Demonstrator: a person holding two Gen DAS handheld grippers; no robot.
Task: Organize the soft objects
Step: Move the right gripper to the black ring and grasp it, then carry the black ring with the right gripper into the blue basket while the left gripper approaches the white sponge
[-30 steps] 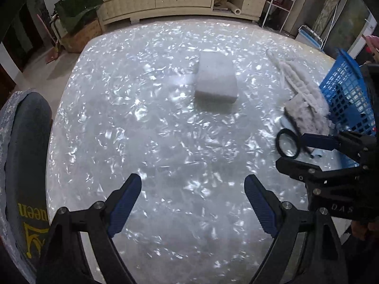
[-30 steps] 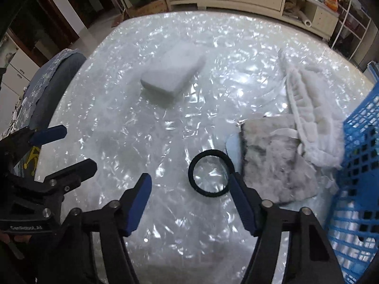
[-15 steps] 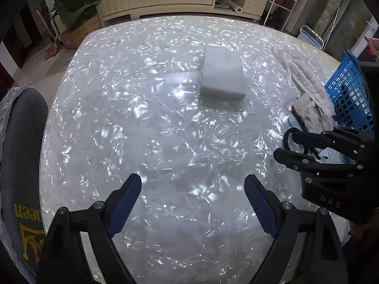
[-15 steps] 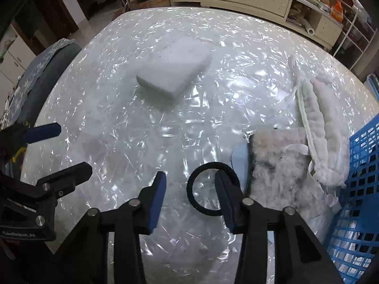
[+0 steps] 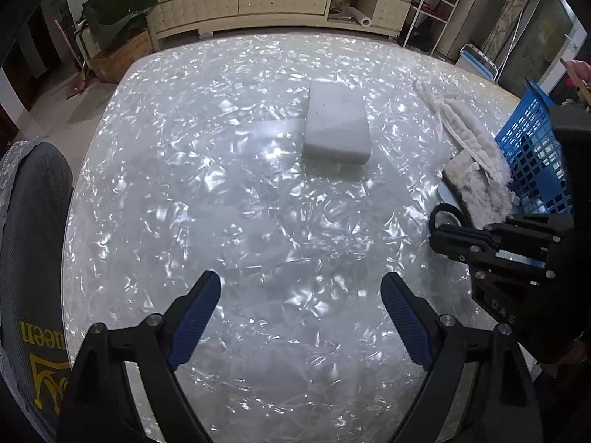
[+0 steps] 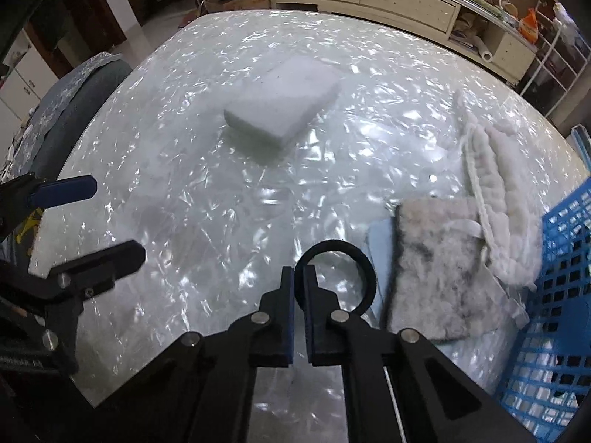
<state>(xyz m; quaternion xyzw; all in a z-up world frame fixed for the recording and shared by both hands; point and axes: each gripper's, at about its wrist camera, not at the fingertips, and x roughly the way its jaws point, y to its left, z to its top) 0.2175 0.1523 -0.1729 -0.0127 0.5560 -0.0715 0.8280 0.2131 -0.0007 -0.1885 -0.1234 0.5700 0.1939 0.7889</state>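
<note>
With its jaws just closed on the near edge of the black hair tie [image 6: 337, 275], the right gripper [image 6: 299, 277] pinches it on the table [image 6: 207, 192]; lift straight up, clear the furry pad [image 6: 439, 269], then carry it over the blue basket [image 6: 561, 295]; the left gripper [image 5: 301, 313] hangs open, holding nothing.

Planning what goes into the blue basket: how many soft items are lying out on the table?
4: white foam block mid-table; fluffy white cloth and grey fuzzy pad beside the blue plastic basket; black elastic ring pinched in the right gripper.
</note>
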